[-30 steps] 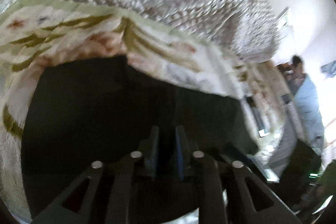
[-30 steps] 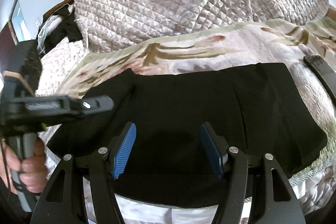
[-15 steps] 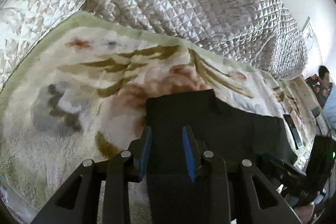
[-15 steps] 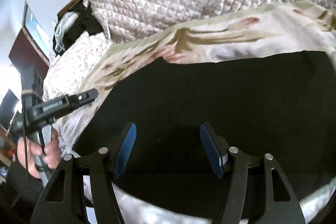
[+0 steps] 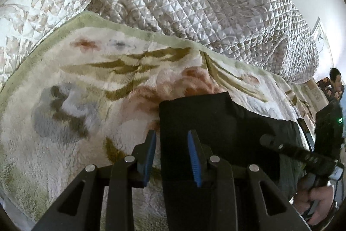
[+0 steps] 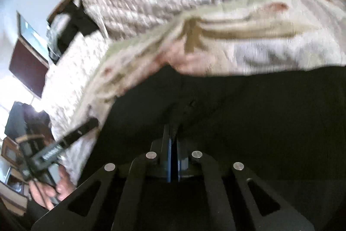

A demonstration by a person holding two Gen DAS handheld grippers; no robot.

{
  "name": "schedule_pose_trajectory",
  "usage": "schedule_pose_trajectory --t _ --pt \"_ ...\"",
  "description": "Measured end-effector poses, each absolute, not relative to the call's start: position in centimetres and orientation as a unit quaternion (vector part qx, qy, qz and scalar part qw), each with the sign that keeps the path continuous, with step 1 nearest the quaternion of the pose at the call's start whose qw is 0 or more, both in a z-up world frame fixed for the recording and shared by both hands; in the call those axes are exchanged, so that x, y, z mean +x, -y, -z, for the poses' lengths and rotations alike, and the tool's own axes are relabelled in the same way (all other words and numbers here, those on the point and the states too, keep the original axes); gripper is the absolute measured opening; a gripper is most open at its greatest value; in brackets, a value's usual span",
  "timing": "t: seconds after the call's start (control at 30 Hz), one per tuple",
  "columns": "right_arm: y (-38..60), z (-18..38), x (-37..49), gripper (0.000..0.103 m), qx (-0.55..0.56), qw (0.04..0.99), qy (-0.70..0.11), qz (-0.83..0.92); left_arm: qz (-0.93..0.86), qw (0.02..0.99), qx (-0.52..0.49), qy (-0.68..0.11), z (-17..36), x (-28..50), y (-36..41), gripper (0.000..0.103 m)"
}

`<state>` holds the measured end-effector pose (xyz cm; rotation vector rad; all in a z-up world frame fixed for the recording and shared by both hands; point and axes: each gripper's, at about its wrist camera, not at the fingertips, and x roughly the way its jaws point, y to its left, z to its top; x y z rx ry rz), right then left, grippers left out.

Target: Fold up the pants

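Note:
The black pants [image 5: 216, 118] lie flat on a cream floral blanket [image 5: 86, 83] on the bed. My left gripper [image 5: 172, 144] is open, its blue pads astride the left edge of the pants near their far corner. The right gripper [image 5: 281, 148] shows at the right of that view, lying low over the pants. In the right wrist view the pants [image 6: 259, 112] fill the lower half, and my right gripper [image 6: 172, 133] is shut on a pinch of the black fabric. The left gripper [image 6: 71, 140] shows at the lower left there, held in a hand.
A quilted silver bedspread [image 5: 205, 3] is piled behind the blanket. A white patterned pillow [image 5: 28, 5] lies at the far left. A person [image 5: 335, 83] sits at the far right. A dark phone [image 5: 305, 129] lies right of the pants. A dark monitor [image 6: 28, 66] stands at the left.
My left gripper has opened, drawn back and swung to the left edge of the pants. My right gripper has moved down onto the pants and shut on the fabric.

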<state>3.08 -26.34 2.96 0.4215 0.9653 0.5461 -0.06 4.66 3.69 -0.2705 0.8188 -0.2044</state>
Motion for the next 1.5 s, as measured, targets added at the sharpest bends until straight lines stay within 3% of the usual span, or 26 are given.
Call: schedule_pose_trajectory --t 0.2,0.57,0.7,1.0,1.07,1.13,1.27,1.4,1.5 --pt "27.2 -0.7 4.0 0.003 0.206 0.825 -0.473 -0.231 0.105 0.901 -0.118 -0.403 -3.2 0.1 -3.6 0.033" --pt "27.5 -4.9 -0.1 0.005 0.142 0.863 -0.430 -0.222 0.109 0.909 -0.081 -0.394 -4.2 -1.4 -1.8 0.033" --pt "26.6 -3.6 -2.1 0.014 0.114 0.855 -0.450 -0.233 0.122 0.903 -0.075 -0.404 -3.5 -1.6 -0.8 0.033" --pt "27.1 -4.0 -2.8 0.017 0.106 0.862 -0.439 -0.230 0.115 0.901 -0.045 -0.415 -2.2 -2.0 0.3 0.033" --pt "27.2 -3.9 -2.1 0.021 0.113 0.861 -0.444 -0.222 0.115 0.902 -0.043 -0.413 -2.2 -2.0 0.3 0.033" --pt "27.4 -3.7 -1.2 0.041 0.124 0.860 -0.446 -0.217 0.116 0.902 -0.042 -0.413 -2.1 -1.7 0.3 0.033" --pt "27.5 -3.1 0.8 0.044 0.160 0.846 -0.454 -0.227 0.115 0.903 -0.063 -0.409 -2.4 -0.8 -0.8 0.033" --pt "27.1 -2.2 2.2 0.044 0.188 0.831 -0.462 -0.245 0.105 0.907 -0.076 -0.401 -2.7 -0.4 -1.6 0.033" --pt "27.0 -1.8 2.5 0.002 0.187 0.829 -0.470 -0.239 0.103 0.907 -0.081 -0.399 -2.7 -0.3 -1.9 0.033"
